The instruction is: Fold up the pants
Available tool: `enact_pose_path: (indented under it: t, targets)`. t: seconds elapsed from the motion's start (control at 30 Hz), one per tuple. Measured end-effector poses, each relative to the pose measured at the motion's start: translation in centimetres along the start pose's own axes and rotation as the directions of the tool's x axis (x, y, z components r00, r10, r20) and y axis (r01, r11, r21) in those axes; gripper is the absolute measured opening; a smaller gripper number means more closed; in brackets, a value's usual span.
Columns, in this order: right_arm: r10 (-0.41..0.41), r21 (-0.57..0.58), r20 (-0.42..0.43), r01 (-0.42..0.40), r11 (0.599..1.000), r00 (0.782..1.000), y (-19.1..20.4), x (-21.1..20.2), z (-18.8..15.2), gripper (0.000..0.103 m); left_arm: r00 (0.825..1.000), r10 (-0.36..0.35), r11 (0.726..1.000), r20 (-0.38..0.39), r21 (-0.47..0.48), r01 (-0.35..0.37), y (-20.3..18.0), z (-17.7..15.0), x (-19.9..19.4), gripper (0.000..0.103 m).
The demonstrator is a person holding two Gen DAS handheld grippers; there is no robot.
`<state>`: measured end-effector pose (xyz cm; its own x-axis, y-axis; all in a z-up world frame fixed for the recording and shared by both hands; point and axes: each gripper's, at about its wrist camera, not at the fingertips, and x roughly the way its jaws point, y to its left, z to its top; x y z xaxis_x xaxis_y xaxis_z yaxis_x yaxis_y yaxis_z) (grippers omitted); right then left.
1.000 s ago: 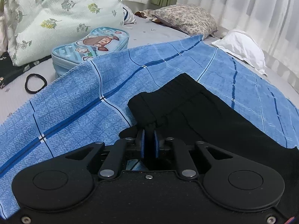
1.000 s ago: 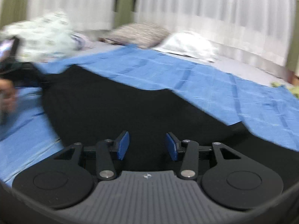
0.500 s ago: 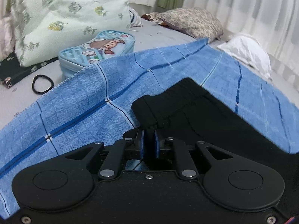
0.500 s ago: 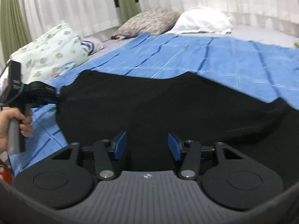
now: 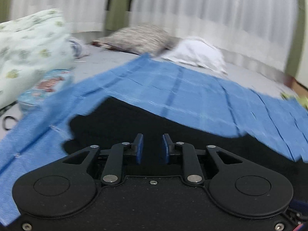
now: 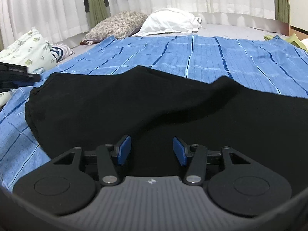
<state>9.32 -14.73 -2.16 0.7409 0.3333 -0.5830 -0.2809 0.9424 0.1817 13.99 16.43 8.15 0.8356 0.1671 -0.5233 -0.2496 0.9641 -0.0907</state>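
Observation:
The black pants (image 6: 119, 104) lie folded over on the blue striped cloth (image 6: 211, 57) on the bed; they also show in the blurred left wrist view (image 5: 134, 119). My left gripper (image 5: 151, 148) is open and empty just above the pants' near edge. It also shows at the left edge of the right wrist view (image 6: 17, 76), beside the pants' waistband corner. My right gripper (image 6: 152, 148) is open wide and empty, low over the middle of the pants.
A floral pillow (image 6: 25, 50), a patterned pillow (image 6: 117, 26) and a white pillow (image 6: 169, 22) lie at the bed's far side. A cartoon pencil case (image 5: 46, 84) and a black hair band (image 5: 7, 122) lie left of the cloth. White curtains hang behind.
My left gripper has let go of the pants' waistband, opened and swung right. My right gripper stays open and has moved a little lower over the pants.

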Motion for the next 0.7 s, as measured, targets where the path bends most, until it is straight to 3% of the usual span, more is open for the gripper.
enact_pose_path:
  t: [0.1,0.27,0.4,0.57,0.7]
  targets:
    - [-0.002,0.006,0.010,0.002,1.000,1.000,-0.6,-1.0,-0.3,0.066,0.998,-0.012,0.999,-0.066,0.036,0.014,-2.1,-1.4,1.5,0.021]
    - [-0.060,0.071,0.015,0.059,0.996,0.998,-3.4,-2.3,-1.1,0.067,0.984,0.063,0.997,-0.165,0.052,-0.055,-2.9,-3.4,4.2,0.021]
    - [-0.128,0.139,0.015,0.125,0.982,0.992,-5.9,-3.6,-1.7,0.064,0.984,0.101,0.990,-0.148,0.110,-0.085,-3.1,-3.7,4.6,0.022]
    - [-0.255,0.127,0.006,0.252,0.959,0.967,-8.9,-5.6,-2.8,0.062,0.972,0.162,0.984,-0.173,0.107,-0.145,-2.7,-2.7,5.3,0.021]
    - [-0.356,0.178,0.023,0.347,0.921,0.934,-12.1,-8.0,-3.4,0.061,0.987,0.102,0.984,-0.121,0.155,-0.083,-4.5,-1.3,3.8,0.020]
